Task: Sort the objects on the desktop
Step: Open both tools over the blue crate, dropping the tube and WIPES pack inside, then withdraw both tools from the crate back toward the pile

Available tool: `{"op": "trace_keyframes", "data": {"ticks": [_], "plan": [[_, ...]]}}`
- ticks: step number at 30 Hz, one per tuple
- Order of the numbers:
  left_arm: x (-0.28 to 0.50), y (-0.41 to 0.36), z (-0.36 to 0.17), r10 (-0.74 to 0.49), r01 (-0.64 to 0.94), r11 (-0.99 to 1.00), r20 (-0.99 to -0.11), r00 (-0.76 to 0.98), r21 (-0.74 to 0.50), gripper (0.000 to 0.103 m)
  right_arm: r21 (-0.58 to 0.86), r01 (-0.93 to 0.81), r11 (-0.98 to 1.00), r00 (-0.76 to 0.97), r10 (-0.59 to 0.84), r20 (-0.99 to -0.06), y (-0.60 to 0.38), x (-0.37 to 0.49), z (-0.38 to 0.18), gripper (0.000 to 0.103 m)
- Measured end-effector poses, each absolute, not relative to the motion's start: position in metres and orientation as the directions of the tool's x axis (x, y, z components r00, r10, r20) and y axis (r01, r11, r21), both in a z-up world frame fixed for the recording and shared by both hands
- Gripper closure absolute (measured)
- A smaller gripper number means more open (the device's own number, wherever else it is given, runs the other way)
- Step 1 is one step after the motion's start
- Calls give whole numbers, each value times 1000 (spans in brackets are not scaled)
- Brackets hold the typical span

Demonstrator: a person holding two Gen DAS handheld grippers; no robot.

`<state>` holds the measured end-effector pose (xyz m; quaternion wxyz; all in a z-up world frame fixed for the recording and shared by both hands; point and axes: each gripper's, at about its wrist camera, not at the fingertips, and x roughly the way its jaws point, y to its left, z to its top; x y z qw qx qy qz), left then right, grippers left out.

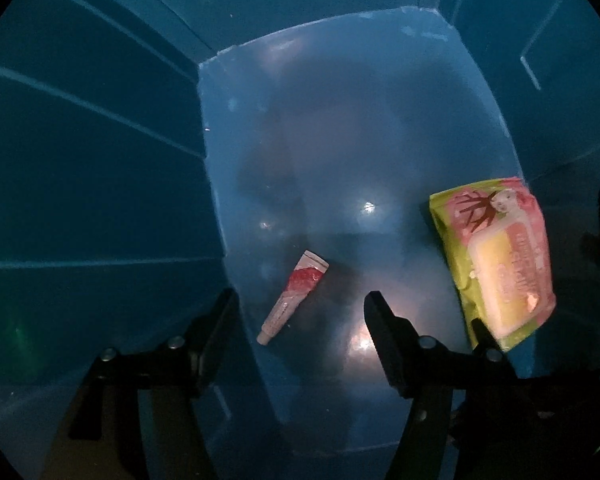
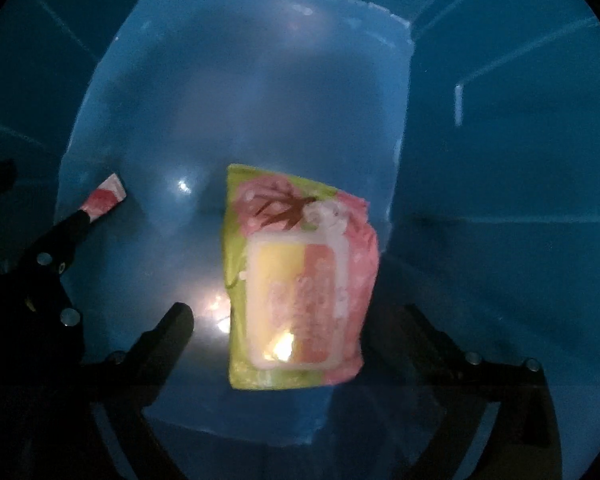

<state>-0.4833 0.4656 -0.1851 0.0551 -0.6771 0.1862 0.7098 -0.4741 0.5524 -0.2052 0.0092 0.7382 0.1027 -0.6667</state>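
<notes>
The left gripper (image 1: 300, 312) has its fingers (image 1: 384, 332) apart with nothing pressed between them; the small red-and-white tube (image 1: 294, 298) lies loose on the bin floor just ahead of the gap, slanted, touching neither finger. The right gripper (image 2: 296, 320) stands with its fingers (image 2: 172, 328) spread wide. The green-and-pink wipes pack (image 2: 296, 272) sits in the gap, and no finger appears to press it, though blur leaves it unclear whether the pack is already resting on the floor.

Both things are inside the blue bin (image 1: 100, 140), the tube toward one side wall and the pack well apart from it near the opposite wall.

The step in hand looks like letting go into the bin. To do it well, each hand should probably rise straight up with the fingers kept spread, so no tip catches the pack's soft wrapper or knocks the tube. The two grippers are close together in a narrow, dim bin, so lifting one at a time would lower the chance of a bump.
</notes>
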Motion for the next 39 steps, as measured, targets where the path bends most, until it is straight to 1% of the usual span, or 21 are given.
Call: {"op": "trace_keyframes", "data": {"ticks": [3,6,8,10,13,14,15,19,21,26,30,36,39], "plan": [[-486,464,-175,-164,-328,-926,-982,-89,185,39,-96,135,-986,98,110,-989,556,-471,-192,0],[-483,461,-156,-134,-313,-936,-986,-102,159,39,-103,117,-988,80,113,-990,562,-465,-168,0],[-476,461,-134,-110,-309,-941,-987,-118,142,39,-108,120,-987,65,117,-991,567,-477,-155,0],[-466,454,-115,-83,-299,-947,-987,-136,120,39,-114,126,-985,46,120,-992,572,-469,-138,0],[-447,448,-79,-29,-291,-953,-983,-181,82,39,-120,120,-986,-17,119,-993,563,-434,-96,0],[-437,446,-64,-7,-300,-951,-978,-208,71,39,-110,114,-987,-39,106,-994,566,-429,-85,0],[-431,442,-54,13,-307,-950,-973,-233,61,39,-72,121,-990,-71,63,-995,566,-421,-68,0],[-385,431,-8,74,-336,-940,-935,-347,51,39,-56,192,-980,-161,25,-987,554,-393,-36,0],[-372,424,6,90,-331,-942,-919,-384,46,39,-56,222,-973,-200,11,-980,548,-377,-18,0],[-329,394,41,109,-287,-956,-852,-512,51,39,-93,285,-954,-323,-4,-947,526,-335,13,0],[-300,370,58,85,-235,-969,-795,-600,73,39,-188,318,-929,-443,30,-896,505,-306,37,0],[-270,327,73,63,-177,-981,-749,-660,74,39,-304,329,-894,-565,71,-822,467,-280,59,0],[-259,304,77,60,-172,-982,-734,-676,77,39,-315,307,-898,-602,74,-795,446,-271,68,0]]}}
